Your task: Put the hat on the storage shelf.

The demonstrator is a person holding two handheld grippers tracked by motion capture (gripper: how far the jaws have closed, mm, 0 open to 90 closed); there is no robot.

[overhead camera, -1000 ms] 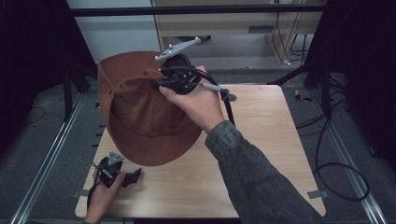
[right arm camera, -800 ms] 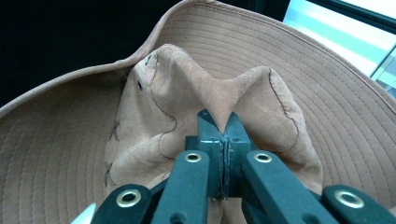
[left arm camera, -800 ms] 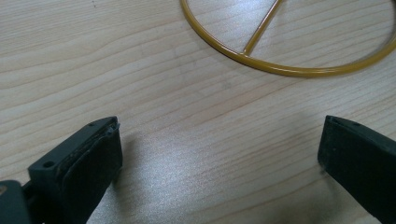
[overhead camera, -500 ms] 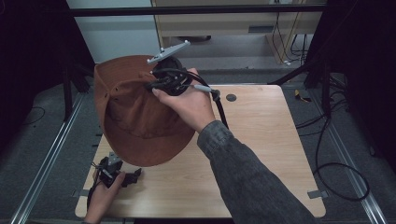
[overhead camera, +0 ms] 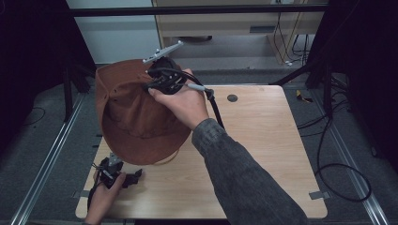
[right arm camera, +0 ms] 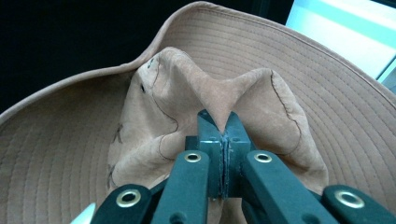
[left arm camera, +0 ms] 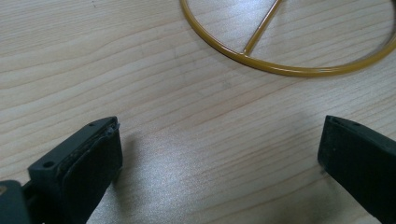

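The brown hat (overhead camera: 133, 117) hangs in the air over the far left part of the wooden table (overhead camera: 263, 154), its wide brim tilted so the lower edge dips toward the tabletop while the upper edge rises past the table's far edge. The right gripper (overhead camera: 157, 79) holds it from the hat's right side — in the right gripper view the two black jaws are pressed together on a pinched fold of the crown (right arm camera: 219, 100), with the stitched brim (right arm camera: 322, 88) curving all round behind. The right hand (overhead camera: 183, 101) wraps the gripper body, a grey sleeve (overhead camera: 244, 183) runs back from it toward the near edge of the table, and the gripper's black cable (overhead camera: 216, 110) drops from the hand toward the tabletop just to the right of the hat.

Below the hat, near the table's near left corner, the left hand (overhead camera: 101, 199) rests with the left gripper (overhead camera: 133, 177) low on the wood. In the left gripper view its jaws stand wide apart with nothing between them but bare grain. Just beyond them lies a thin yellow ring (left arm camera: 285, 70) with a straight spoke across it — possibly a wire stand, though too little of it shows to be sure; in the high view a pale curve of it peeks out under the hat's lower brim
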